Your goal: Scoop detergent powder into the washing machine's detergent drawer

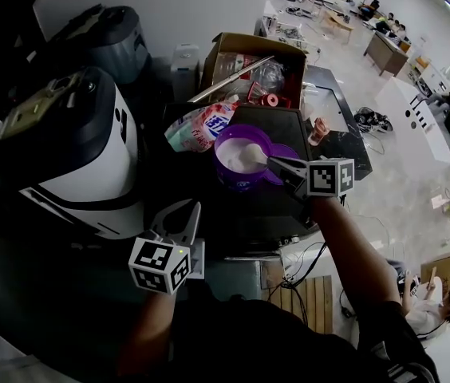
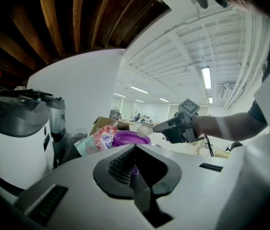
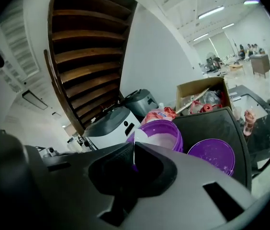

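In the head view, the right claw (image 1: 276, 164) was clenched on one scoop (image 1: 257, 159). The scoop sat in the powder (image 1: 233, 159) inside one purple tub (image 1: 245, 183) on the desk (image 1: 265, 214). I think it should lift slowly and stay level.

In the left gripper view, the left claw (image 2: 135, 150) was closed with nothing in it, and there was one pouch (image 2: 96, 140).

In the right gripper view, there was one lid (image 3: 211, 158).

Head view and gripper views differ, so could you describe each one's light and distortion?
Head view: dark left, bright floor right, purple tub clearly lit. Left gripper view: ceiling lamp glares, ceiling ribs bow. Right gripper view: black corners, wooden slats curve.
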A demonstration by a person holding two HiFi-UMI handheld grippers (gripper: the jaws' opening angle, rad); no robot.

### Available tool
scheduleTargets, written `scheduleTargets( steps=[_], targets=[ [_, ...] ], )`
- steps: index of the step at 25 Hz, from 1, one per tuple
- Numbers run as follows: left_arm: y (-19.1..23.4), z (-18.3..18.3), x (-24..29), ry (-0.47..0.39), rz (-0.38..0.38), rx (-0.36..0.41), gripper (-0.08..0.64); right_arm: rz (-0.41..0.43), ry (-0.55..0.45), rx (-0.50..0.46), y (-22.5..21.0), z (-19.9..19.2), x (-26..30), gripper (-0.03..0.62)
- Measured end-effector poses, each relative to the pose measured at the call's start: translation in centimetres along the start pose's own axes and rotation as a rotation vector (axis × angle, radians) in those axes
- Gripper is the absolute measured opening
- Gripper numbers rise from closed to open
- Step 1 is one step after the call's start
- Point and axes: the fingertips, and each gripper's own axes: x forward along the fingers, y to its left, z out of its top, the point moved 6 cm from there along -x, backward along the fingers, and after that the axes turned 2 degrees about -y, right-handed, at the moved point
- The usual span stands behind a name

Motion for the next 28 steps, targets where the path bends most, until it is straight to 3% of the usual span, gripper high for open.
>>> scheduleTargets(
  steps=[11,20,28],
  targets=[
    [-2.2,-2.3,-0.6,0.048,0.053,-0.033,0.008,-0.022,0.294,-0.174,-1.9,-0.4,4.5,0.021],
    [-0.4,-1.1,0.0,0.033,0.072,-0.022,0.008,-0.019,0.435,-0.278,-1.4,-0.7,7.2,0.021],
    [0.2,-0.5,0.1,0.016,0.059,-0.015,0.008,0.044,0.417,-0.167,-0.5,-0.8,7.5,0.021]
  ],
)
